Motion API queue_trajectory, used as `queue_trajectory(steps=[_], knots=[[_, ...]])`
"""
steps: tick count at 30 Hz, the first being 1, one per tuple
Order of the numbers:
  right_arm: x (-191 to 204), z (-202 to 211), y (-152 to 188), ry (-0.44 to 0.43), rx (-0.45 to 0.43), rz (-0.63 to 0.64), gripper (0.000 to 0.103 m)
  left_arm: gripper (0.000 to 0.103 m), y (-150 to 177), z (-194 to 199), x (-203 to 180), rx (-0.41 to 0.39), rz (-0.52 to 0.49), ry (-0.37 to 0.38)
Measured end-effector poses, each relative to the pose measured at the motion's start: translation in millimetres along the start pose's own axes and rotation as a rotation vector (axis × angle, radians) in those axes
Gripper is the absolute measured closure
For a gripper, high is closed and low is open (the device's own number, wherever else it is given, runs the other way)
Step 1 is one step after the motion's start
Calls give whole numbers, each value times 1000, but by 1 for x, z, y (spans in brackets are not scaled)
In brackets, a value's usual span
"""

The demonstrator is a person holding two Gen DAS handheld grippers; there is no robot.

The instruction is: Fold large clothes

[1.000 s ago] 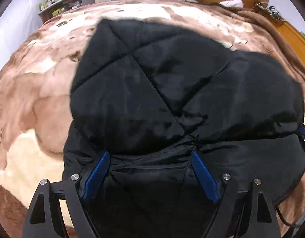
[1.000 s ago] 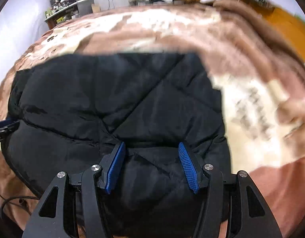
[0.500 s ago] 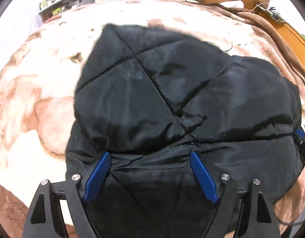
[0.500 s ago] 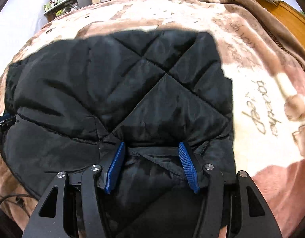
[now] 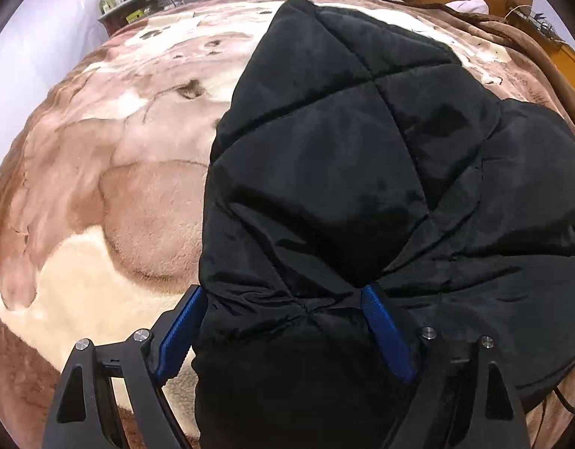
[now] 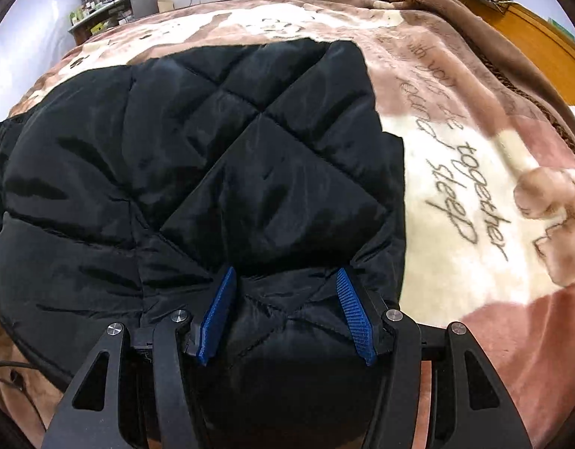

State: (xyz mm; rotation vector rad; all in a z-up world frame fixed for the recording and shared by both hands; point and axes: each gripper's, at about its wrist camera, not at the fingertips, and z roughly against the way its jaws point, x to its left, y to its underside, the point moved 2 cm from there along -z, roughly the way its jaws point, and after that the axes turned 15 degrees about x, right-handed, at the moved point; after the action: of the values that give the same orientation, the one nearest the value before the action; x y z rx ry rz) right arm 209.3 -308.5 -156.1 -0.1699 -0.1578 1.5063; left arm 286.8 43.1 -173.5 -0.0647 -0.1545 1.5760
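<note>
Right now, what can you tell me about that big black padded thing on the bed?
The black quilted jacket looks like shiny, puffy fabric stitched into diamond panels. It lies bunched and partly folded over itself on a plush brown and cream blanket printed with script. Its near edge is gathered between the blue-padded fingers of both tools: the left gripper and the right gripper each have fabric bulging between their fingers.

Black diamond-quilted jacket [image 6: 197,172]; blanket [image 6: 474,172] brown, pink and cream with grey script lettering; blue ribbed pads on black fingers [image 6: 352,312].
</note>
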Motion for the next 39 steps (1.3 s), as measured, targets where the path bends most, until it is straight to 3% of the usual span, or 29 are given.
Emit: queue_trajectory(steps=[4, 7, 8, 9, 11, 15, 20, 22, 26, 31, 39], knots=[[-10, 10, -4, -46, 21, 33, 46, 17, -7, 8, 14, 27, 40, 115], [-24, 34, -2, -125, -11, 39, 45, 16, -6, 20, 27, 16, 23, 158], [-28, 38, 1, -151, -15, 34, 42, 15, -5, 24, 30, 16, 11, 164], [-37, 44, 1, -184, -16, 24, 30, 14, -3, 28, 35, 24, -3, 179], [-50, 49, 3, -201, -13, 10, 24, 9, -6, 31, 44, 54, -16, 225], [-79, 35, 3, -216, 49, -22, 24, 3, -24, 20, 67, 131, -28, 273], [-102, 4, -1, -391, 112, -71, 23, 1, -36, -19, 79, 230, -58, 388], [-107, -10, -6, -480, 132, -91, 22, 0, -39, -29, 77, 248, -66, 402], [-110, -31, -12, -574, 173, -96, 6, 0, -43, -46, 74, 297, -82, 446], [-106, -46, -19, -688, 196, -54, 6, 0, -46, -58, 77, 338, -100, 496], [-82, -59, -28, -749, 255, 53, 6, 0, -52, -68, 78, 353, -124, 505]])
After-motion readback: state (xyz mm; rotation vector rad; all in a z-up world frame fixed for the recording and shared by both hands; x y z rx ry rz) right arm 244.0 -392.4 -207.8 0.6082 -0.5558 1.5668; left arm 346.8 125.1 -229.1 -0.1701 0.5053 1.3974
